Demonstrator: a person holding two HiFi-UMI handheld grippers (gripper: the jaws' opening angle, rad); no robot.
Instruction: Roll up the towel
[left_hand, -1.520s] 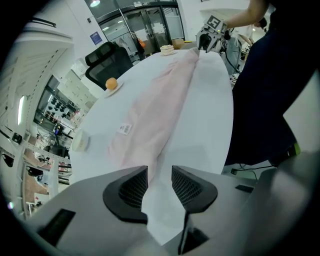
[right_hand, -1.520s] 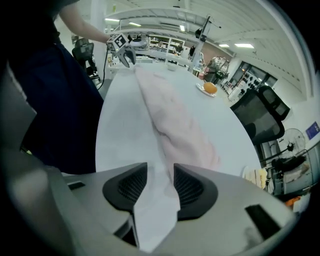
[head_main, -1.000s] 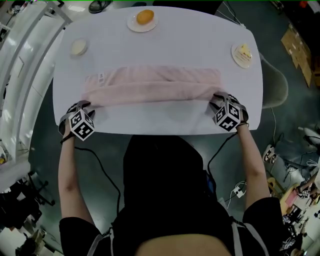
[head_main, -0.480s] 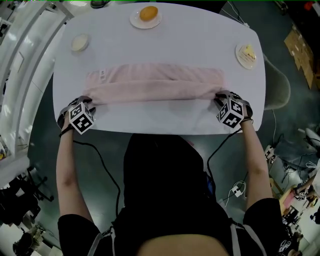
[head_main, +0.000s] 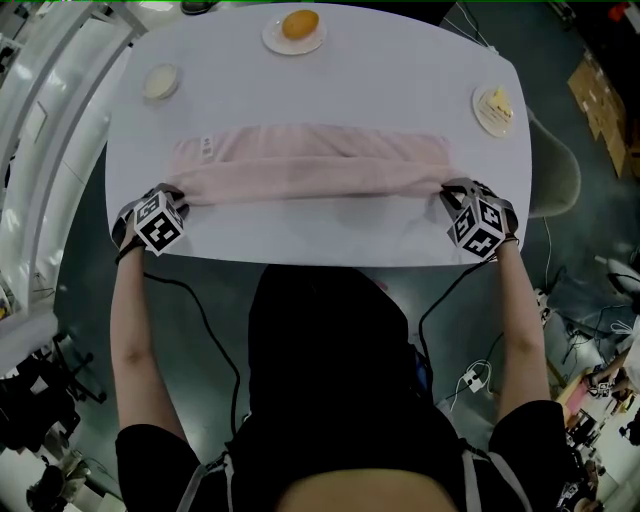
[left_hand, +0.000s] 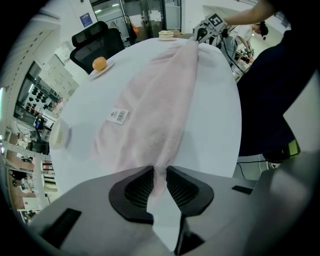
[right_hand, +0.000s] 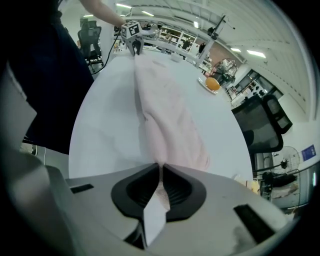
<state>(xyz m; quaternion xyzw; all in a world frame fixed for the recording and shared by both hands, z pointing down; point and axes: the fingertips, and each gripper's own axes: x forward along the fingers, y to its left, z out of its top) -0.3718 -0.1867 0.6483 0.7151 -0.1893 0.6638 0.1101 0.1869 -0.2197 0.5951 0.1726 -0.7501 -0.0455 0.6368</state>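
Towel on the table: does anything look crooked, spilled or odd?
Nothing stands out. The towel lies straight across the table. The jaws of the left gripper and right gripper are closing on its near ends, with cloth between them. No spills.

Table (head_main: 400, 90): one. Towel (head_main: 310, 170): one, with one label (head_main: 205, 147). Dishes on the table: three in total, two plates and one small bowl (head_main: 160, 82). The far plate (head_main: 272, 42) carries one orange (head_main: 300, 23). The right plate (head_main: 485, 122) carries one pale yellow piece (head_main: 497, 98), possibly cake.
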